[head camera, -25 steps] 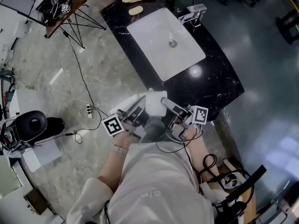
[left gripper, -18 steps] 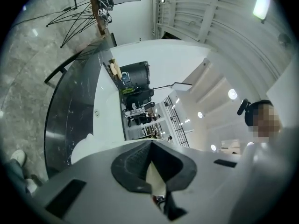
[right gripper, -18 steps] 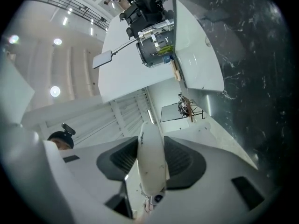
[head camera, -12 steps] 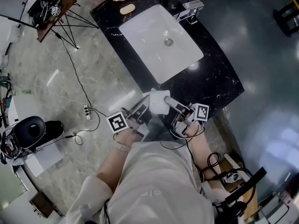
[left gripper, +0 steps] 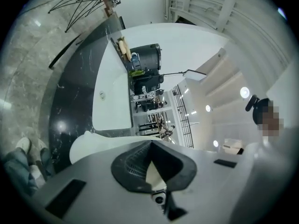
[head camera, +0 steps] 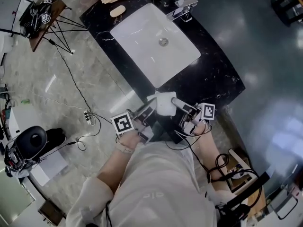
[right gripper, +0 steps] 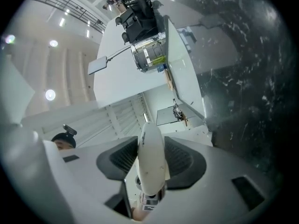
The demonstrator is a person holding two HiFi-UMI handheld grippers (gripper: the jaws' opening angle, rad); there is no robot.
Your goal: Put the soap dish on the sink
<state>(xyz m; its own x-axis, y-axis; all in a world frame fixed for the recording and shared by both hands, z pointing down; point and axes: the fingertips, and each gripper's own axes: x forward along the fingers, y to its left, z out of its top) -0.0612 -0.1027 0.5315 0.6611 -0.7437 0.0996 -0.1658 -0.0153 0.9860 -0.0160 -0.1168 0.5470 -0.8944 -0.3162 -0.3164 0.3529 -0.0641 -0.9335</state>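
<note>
Person: torso at the bottom of the head view, a gripper in each hand, both held up in front.
L gripper [head camera: 149, 109]: pads almost together, nipping a thin pale edge, apparently the rim of the soap dish [head camera: 163, 103].
R gripper [head camera: 177, 104]: narrow, clamped on the dish's opposite side; dish seen edge-on between the pads.
Soap dish: white, in the air between both grippers, over the near edge of the bench [head camera: 218, 79], not yet set down.
Bench: black marble w/ white veins.
Sink [head camera: 142, 37]: white rectangular basin beyond the dish, well apart from it.
Tap [head camera: 182, 6]: chrome, at the basin's far side.
Soap bar [head camera: 117, 11]: tan oval on the bench near the basin's far-left corner.
Floor [head camera: 71, 89]: grey marble, left of the bench.
</note>
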